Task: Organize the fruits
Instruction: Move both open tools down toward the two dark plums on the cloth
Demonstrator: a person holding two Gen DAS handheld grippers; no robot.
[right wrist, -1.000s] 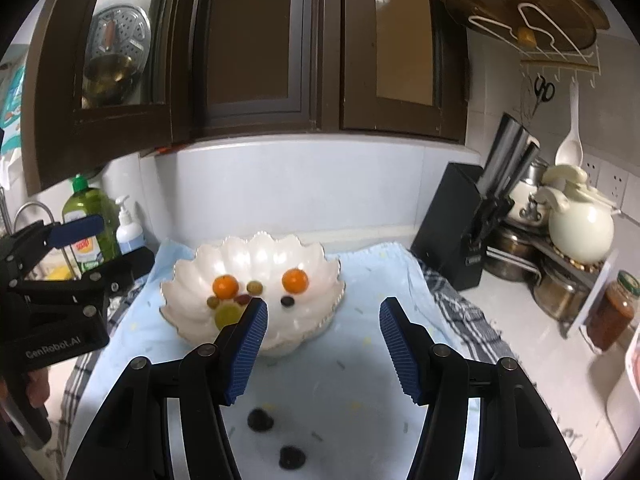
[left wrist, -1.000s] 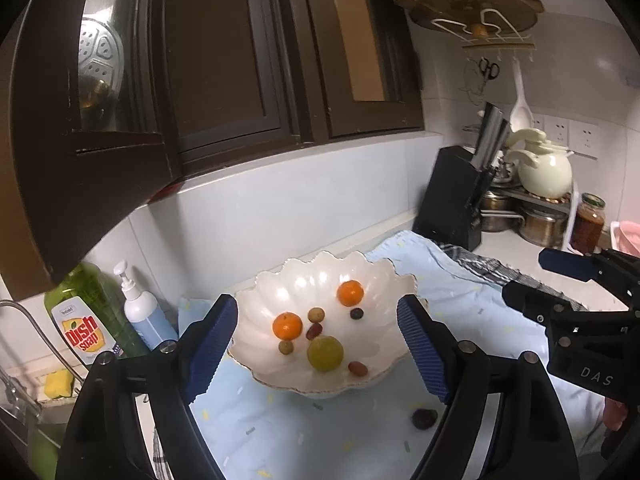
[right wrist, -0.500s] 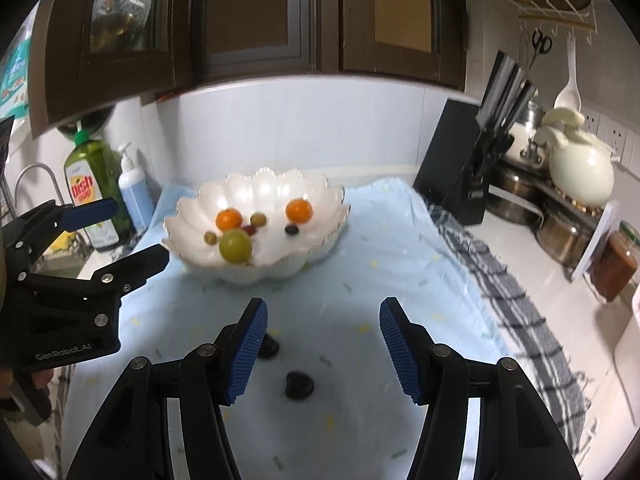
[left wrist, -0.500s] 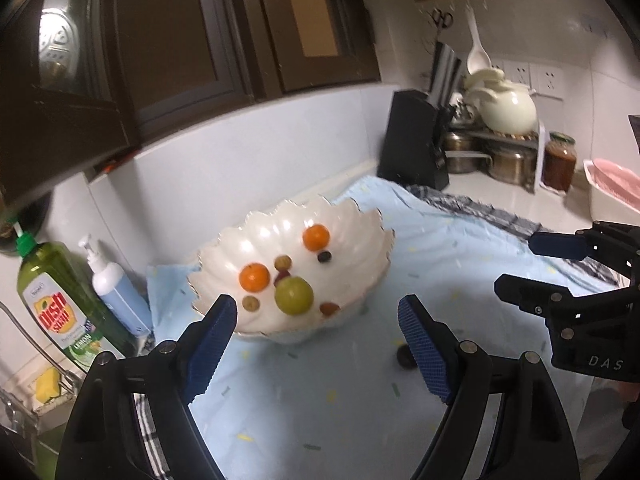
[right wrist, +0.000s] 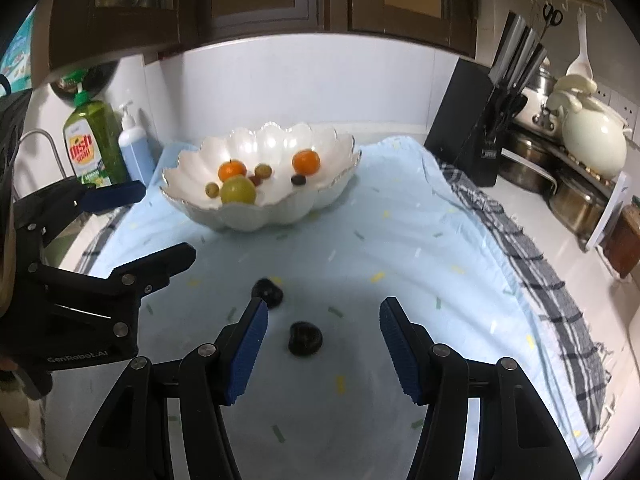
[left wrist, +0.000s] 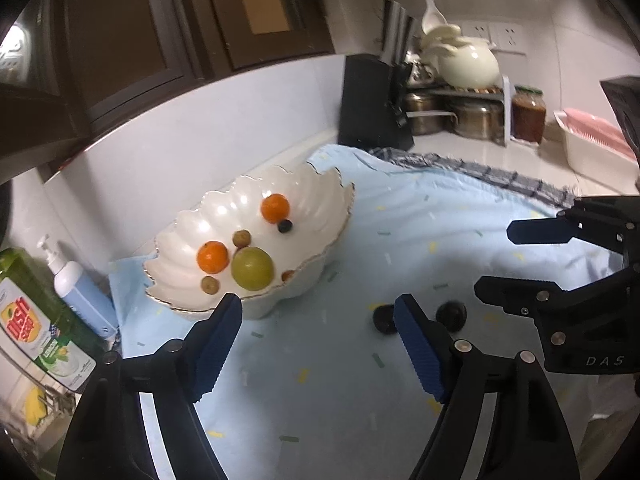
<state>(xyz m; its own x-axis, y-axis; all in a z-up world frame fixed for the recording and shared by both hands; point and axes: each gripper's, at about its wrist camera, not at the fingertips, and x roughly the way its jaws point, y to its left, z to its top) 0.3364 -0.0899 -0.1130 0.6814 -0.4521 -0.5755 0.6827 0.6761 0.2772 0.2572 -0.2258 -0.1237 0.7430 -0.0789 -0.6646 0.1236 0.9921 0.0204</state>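
Observation:
A white scalloped bowl (left wrist: 320,192) (right wrist: 340,184) on a light blue cloth holds two oranges, a green fruit (left wrist: 252,269) (right wrist: 238,191) and several small fruits. Two dark fruits lie loose on the cloth in front of the bowl: one (right wrist: 268,291) (left wrist: 383,319) nearer the bowl, the other (right wrist: 305,338) (left wrist: 451,315) closer to me. My right gripper (right wrist: 323,338) is open and empty, low over the cloth, with the closer dark fruit between its fingers' line. My left gripper (left wrist: 318,324) is open and empty, beside the bowl's front.
A green dish soap bottle (right wrist: 90,142) and a blue pump bottle (right wrist: 134,148) stand left of the bowl. A black knife block (right wrist: 480,128), a cream kettle (right wrist: 592,140), pots and a jar stand right. A checked towel (right wrist: 540,272) lies under the cloth.
Both grippers have tilted down and dropped toward the cloth; the bowl has shifted up and left in the views, and both loose dark fruits now show near the fingertips.

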